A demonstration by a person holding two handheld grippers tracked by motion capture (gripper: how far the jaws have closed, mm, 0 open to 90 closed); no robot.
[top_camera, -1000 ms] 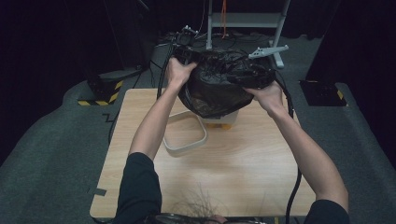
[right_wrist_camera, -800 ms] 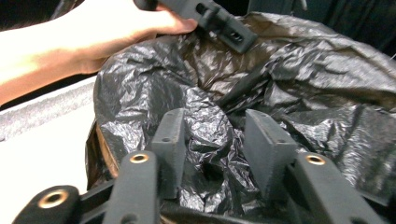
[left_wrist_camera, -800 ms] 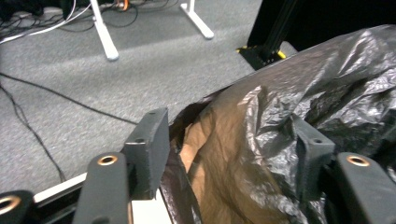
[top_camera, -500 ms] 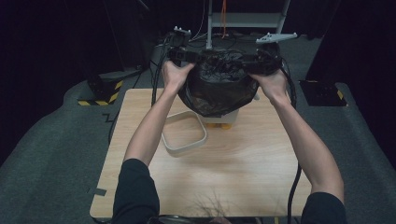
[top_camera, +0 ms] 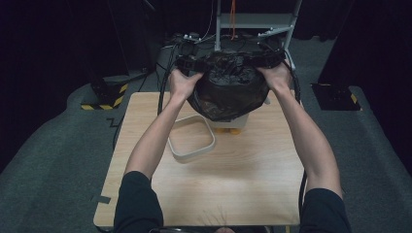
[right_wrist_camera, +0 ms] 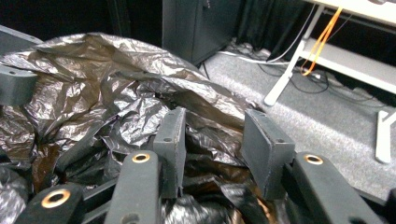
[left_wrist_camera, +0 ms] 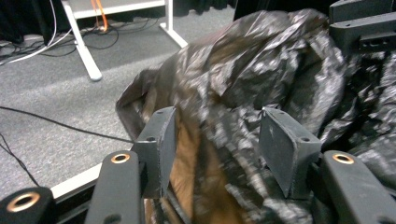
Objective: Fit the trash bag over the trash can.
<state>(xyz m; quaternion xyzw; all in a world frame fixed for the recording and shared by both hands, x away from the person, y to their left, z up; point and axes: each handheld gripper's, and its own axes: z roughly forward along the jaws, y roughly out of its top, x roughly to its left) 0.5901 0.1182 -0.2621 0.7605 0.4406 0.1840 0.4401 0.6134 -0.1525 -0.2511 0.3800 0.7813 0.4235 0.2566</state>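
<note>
Two handheld grippers are working one black plastic bag (top_camera: 227,92), which is hanging above the far edge of the wooden table (top_camera: 233,194), over a pale container with orange feet that it is mostly hiding. The left gripper (left_wrist_camera: 217,144) is standing with its jaws apart, having just been closing, and crumpled film is lying between the pads without being visibly pinched. The right gripper (right_wrist_camera: 212,147) is likewise standing apart after a slight closing, with bag film bunched low in the gap (whether either pad is actually pressing on it cannot be told). The bag is lying between the two tools, its rim running left to right from one hand to the other, so both are equally near and any spreading would be running along that line. Also counted: one empty white rectangular tray (top_camera: 192,138), sitting on the table just nearer than the bag.
</note>
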